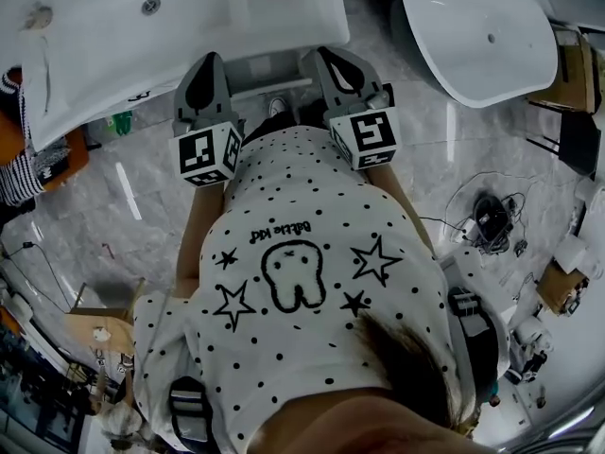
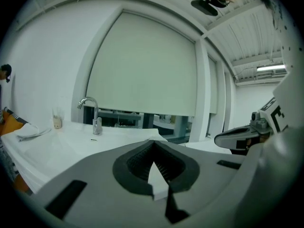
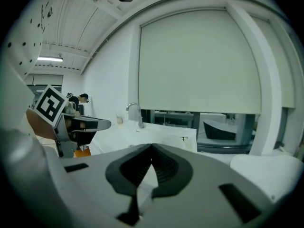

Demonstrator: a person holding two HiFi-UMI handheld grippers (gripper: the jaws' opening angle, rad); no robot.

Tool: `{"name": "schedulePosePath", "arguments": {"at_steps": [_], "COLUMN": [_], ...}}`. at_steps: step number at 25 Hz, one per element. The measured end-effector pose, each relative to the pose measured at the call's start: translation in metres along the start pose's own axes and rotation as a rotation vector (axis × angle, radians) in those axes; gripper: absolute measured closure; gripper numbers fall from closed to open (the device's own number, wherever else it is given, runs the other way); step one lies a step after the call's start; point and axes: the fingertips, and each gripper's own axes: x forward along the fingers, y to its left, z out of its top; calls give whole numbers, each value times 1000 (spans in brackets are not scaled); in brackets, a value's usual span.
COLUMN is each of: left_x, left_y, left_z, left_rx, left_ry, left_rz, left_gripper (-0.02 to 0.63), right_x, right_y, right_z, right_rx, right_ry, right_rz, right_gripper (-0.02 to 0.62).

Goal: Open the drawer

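Drawer front (image 1: 270, 70), I judge, lies at twelve o'clock beneath the basin (image 1: 142, 50), between left gripper (image 1: 207, 59) and right gripper (image 1: 327, 55), both claws closed together, empty. I should part one before hooking it.

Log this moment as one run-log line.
left tongs: shut, empty | right tongs: shut, empty | position: both in air near washbasin, touching nothing | task: drawer not yet gripped
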Motion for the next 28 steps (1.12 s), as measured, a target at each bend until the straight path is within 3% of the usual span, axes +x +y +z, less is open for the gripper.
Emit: {"name": "schedulePosePath", "arguments": {"at_steps": [6, 10, 17, 21, 28], "left_x": [-8, -14, -23, -24, -27], "left_y": [-3, -3, -13, -17, -14], "left_z": [7, 16, 29, 18, 13], "left_rx": [62, 37, 23, 9, -33], "left_ry": [-15, -36, -59, -36, -7], "left_rz": [3, 14, -37, -76, -63], "left_gripper": [602, 603, 602, 601, 601], "right_x": [2, 1, 4, 6, 1], "right_y": [1, 1, 17, 25, 35], "right_z": [5, 10, 20, 15, 11], "right_rx": [-24, -26, -35, -37, -50], "right_ry": [-15, -30, -66, -66, -55], "right_rz": [-3, 8, 48, 75, 102], "right_gripper": [581, 581, 581, 581, 581]}}
